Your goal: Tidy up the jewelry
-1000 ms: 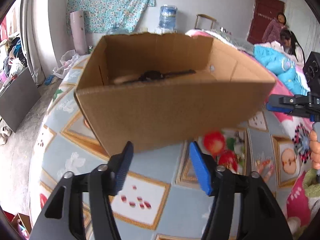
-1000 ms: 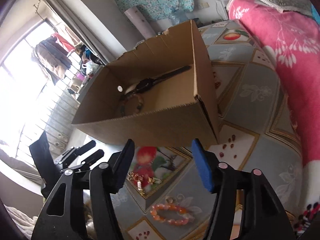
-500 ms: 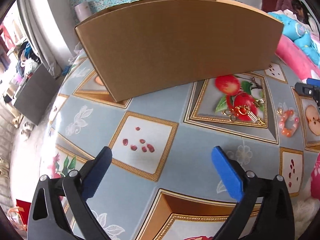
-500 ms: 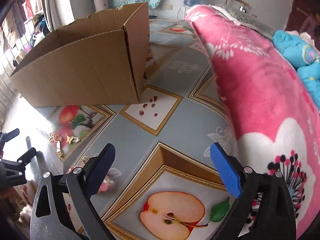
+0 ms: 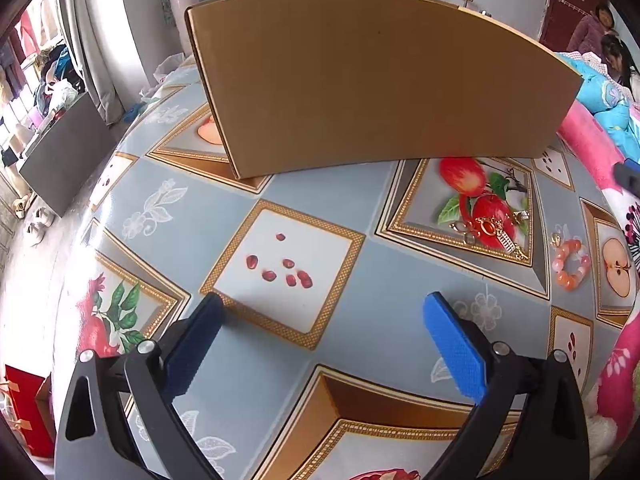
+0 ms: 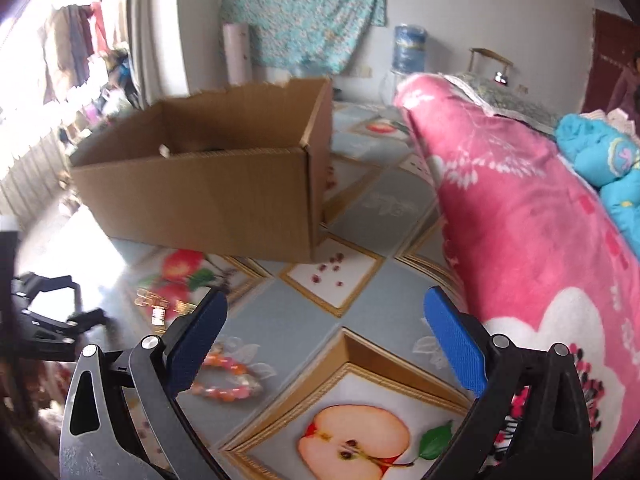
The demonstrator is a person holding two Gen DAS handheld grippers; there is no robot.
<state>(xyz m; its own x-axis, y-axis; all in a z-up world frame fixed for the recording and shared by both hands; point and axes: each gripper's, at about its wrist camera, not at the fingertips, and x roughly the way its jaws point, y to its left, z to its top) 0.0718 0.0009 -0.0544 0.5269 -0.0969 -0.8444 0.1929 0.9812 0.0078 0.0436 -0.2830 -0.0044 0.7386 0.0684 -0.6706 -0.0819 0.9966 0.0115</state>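
Note:
A brown cardboard box [image 5: 376, 92] [image 6: 208, 196] stands on the fruit-patterned tablecloth [image 5: 360, 344] [image 6: 384, 304]. To its right lies gold jewelry [image 5: 490, 230] [image 6: 160, 306] on a printed apple. An orange and pink bead bracelet [image 5: 570, 264] [image 6: 228, 376] lies further right on the cloth. My left gripper [image 5: 320, 332] is open over the cloth, below the box, with nothing between its fingers. My right gripper [image 6: 324, 332] is open too and holds nothing; the bracelet lies by its left finger. The left gripper also shows at the left edge of the right wrist view [image 6: 44, 316].
A pink floral blanket [image 6: 532, 240] is heaped along the right side, with a blue quilt [image 6: 600, 152] behind. A red box [image 5: 24, 412] sits on the floor at the left. Two people [image 5: 600, 40] are at the far right. A water jug [image 6: 408, 48] stands by the wall.
Both grippers have opened wide and drawn back from the box. The left one has dropped, so the box's inside is hidden from it. The right one has swung towards the blanket side.

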